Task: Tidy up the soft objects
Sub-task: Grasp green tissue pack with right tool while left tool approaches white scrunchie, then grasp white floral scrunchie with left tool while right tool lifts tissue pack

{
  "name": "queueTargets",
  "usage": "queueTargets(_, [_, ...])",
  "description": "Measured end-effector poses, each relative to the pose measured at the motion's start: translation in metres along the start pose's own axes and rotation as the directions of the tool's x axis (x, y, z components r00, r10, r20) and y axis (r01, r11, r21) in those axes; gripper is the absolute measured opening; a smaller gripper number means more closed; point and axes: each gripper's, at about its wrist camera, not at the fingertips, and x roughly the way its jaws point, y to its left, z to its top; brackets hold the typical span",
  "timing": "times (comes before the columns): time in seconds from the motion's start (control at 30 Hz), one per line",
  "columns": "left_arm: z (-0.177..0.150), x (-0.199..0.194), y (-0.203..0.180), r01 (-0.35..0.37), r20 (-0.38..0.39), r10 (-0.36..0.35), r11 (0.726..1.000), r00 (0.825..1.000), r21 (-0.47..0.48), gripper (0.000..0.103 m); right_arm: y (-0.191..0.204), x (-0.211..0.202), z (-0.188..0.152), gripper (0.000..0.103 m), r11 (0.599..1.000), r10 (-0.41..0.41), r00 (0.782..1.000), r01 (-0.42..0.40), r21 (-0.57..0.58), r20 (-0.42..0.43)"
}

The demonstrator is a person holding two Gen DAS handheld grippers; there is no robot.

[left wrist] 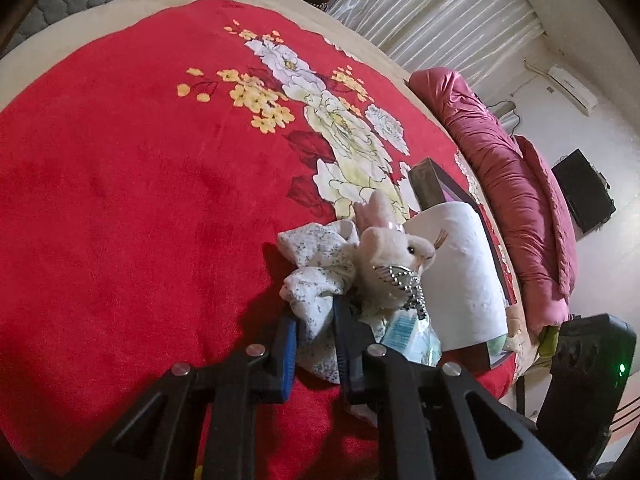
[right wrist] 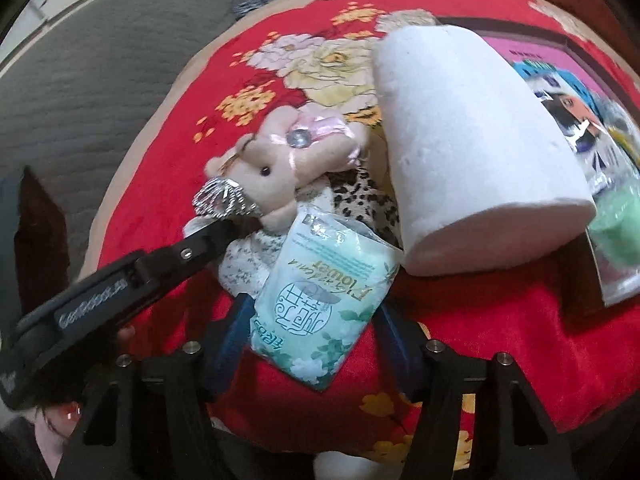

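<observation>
While left tool [left wrist: 316, 320] pinches crumpled floral cloth [left wrist: 316, 276], right tool [right wrist: 316, 320] straddles mint tissue pack [right wrist: 320, 308], unclamped.

Tissue pack [right wrist: 320, 308] between right gripper [right wrist: 316, 320] jaws, plush rabbit [right wrist: 276, 164] behind

Red floral blanket [left wrist: 120, 200] on bed: plush rabbit [left wrist: 394, 256], paper roll [left wrist: 460, 272], tissue pack [right wrist: 324, 308].
</observation>
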Motion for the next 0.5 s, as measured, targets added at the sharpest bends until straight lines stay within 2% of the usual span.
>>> queueTargets(0.23, [-0.004,0.01,-0.002,0.005,-0.027,-0.005,1.0,1.0,0.019,0.017,0.002,-0.015,-0.008,0.059,0.994,0.03,1.0,-0.029,-0.101,0.005])
queueTargets(0.37, [-0.005,0.012,-0.002,0.014,-0.031,-0.014,1.0,0.999,0.015,0.017,0.002,-0.034,-0.009,0.059,0.989,0.039,0.999,-0.034,-0.142,0.037])
queueTargets(0.43, [-0.005,0.01,-0.001,0.001,-0.027,-0.001,1.0,1.0,0.015,0.007,0.003,-0.042,-0.009,0.059,0.987,0.045,0.997,-0.036,-0.157,0.057])
queueTargets(0.5, [-0.005,0.007,0.001,-0.008,-0.022,0.008,1.0,1.0,0.012,0.006,0.003,-0.053,-0.009,0.059,0.984,0.048,0.996,-0.033,-0.174,0.082])
